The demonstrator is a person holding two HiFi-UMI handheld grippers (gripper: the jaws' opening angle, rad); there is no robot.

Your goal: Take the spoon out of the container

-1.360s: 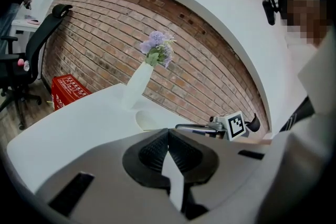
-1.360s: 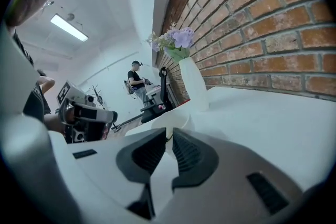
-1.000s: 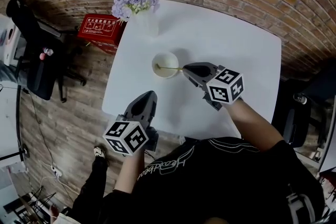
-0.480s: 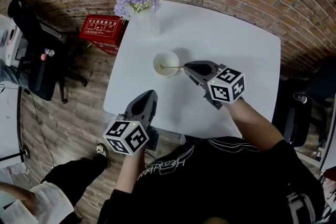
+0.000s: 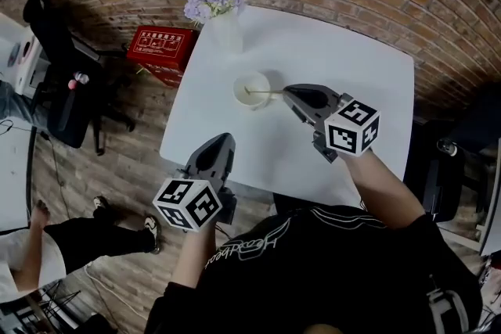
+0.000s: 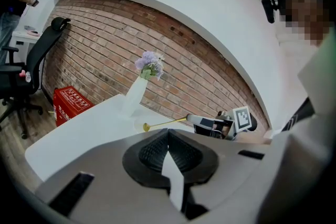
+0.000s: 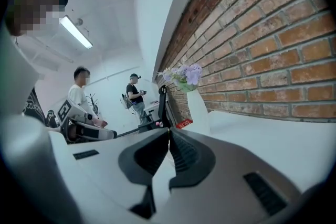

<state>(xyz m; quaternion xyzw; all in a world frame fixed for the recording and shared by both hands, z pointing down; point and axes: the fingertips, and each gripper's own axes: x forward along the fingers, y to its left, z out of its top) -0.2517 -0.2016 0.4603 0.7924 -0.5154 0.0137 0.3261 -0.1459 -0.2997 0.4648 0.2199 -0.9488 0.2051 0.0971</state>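
Right gripper is clenched on the handle of the gold spoon, whose bowl end lies over the mouth of the white cup mid-table. Left gripper is closed and empty at the near left edge, well apart from the cup.

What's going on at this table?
A person stands at a white table with a gripper in each hand. The right gripper has its jaws shut on the handle of a gold spoon, whose other end is over the cup. The left gripper is by the table's near edge, jaws shut and holding nothing.
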